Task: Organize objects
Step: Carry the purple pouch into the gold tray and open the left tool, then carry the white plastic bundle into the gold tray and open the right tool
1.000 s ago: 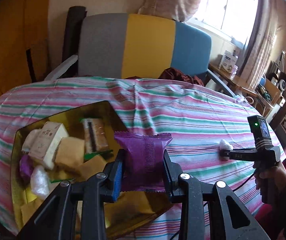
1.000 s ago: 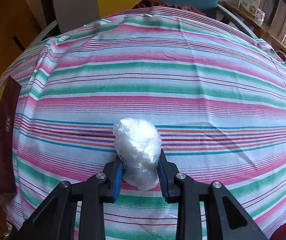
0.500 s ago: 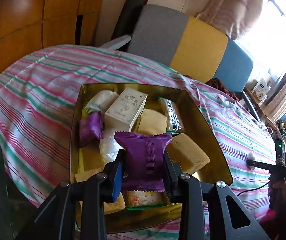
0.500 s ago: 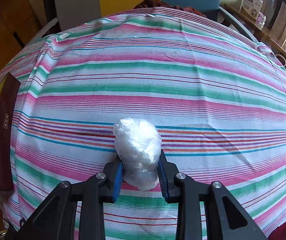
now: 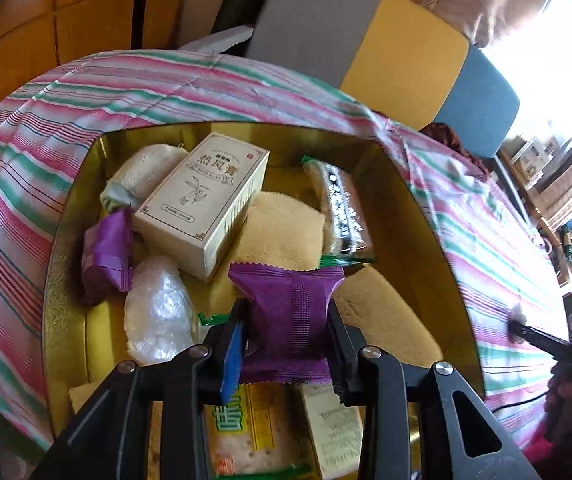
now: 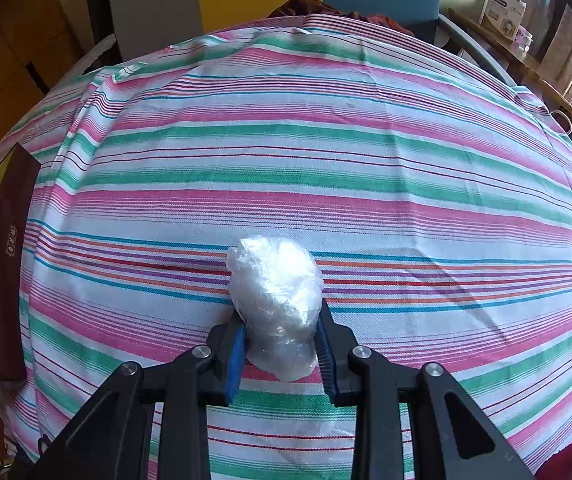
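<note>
Two grippers each carry one item. In the left wrist view, the left gripper (image 5: 286,332) is clamped on a purple packet (image 5: 288,316), its long axis running away from the camera along the fingers, and it hangs directly over the gold tin (image 5: 66,216). The tin lies straight below and ahead, so the coming move is probably a short drop and release. Inside the tin, a cream box (image 5: 206,204) sits toward the far wall, a second purple packet (image 5: 106,252) near the left wall, a clear wrapped lump (image 5: 156,312) below that, and tan pads (image 5: 282,236) in the middle; free floor looks scarce. This view also catches the right gripper (image 5: 520,328) far off to the tin's right, over the striped cloth (image 5: 486,240). In the right wrist view, the right gripper (image 6: 280,340) is closed on a white wrapped ball (image 6: 276,300) low over the cloth (image 6: 326,140), though contact with the cloth cannot be told. Only the tin's dark outer wall (image 6: 4,264) shows here, at the far left edge, with its contents mostly hidden. The left arm is clearly nearer the tin.
</note>
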`<state>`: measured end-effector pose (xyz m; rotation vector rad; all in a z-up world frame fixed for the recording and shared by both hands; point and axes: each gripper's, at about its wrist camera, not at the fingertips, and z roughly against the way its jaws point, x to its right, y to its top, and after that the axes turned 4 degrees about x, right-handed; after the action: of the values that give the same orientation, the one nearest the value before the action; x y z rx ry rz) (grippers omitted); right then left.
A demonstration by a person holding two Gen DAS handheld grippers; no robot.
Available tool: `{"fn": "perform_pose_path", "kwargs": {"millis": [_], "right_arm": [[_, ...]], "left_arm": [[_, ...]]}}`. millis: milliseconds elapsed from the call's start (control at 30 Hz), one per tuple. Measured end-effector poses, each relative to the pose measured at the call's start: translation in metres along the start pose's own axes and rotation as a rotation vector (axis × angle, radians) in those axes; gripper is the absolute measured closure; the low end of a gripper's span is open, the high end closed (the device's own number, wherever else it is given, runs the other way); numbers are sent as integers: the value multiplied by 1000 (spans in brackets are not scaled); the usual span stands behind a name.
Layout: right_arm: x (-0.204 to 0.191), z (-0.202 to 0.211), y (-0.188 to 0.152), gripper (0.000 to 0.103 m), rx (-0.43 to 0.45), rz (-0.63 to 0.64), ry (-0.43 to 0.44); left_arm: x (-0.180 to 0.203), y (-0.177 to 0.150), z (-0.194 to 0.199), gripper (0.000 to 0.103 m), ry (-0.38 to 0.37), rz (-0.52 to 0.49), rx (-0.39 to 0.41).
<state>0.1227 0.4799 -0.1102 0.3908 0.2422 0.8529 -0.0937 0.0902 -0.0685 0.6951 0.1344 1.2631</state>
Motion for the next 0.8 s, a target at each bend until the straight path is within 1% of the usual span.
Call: {"fn": "perform_pose_path", "kwargs": {"millis": [67,133,300,367,500,567,667,800], "right_arm": [[0,0,0,73,0,0,0],[0,0,0,73,0,0,-1],[-1,0,1,73,1,5,-7],[-1,0,1,73,2,8,-11],[-5,1,3,73,-4,15,-32],[-10,5,4,73,-9,-4,-12],[-36,22,7,73,29,15,56],[-103,53,17,73,98,120,167]], "left_arm": [[-2,-1,-2,61,1,6,-7],[-5,-1,1,53,5,17,3],[-8,-7,21,49,29,6,53],[-9,-10,32,47,53,-11,83],[-9,-19,51,41,84,-45,122],[-9,-22,57,41,99,-61,132],[-8,-26,66,40,116,-91,158],[-8,-27,74,37,124,-101,189]]}}
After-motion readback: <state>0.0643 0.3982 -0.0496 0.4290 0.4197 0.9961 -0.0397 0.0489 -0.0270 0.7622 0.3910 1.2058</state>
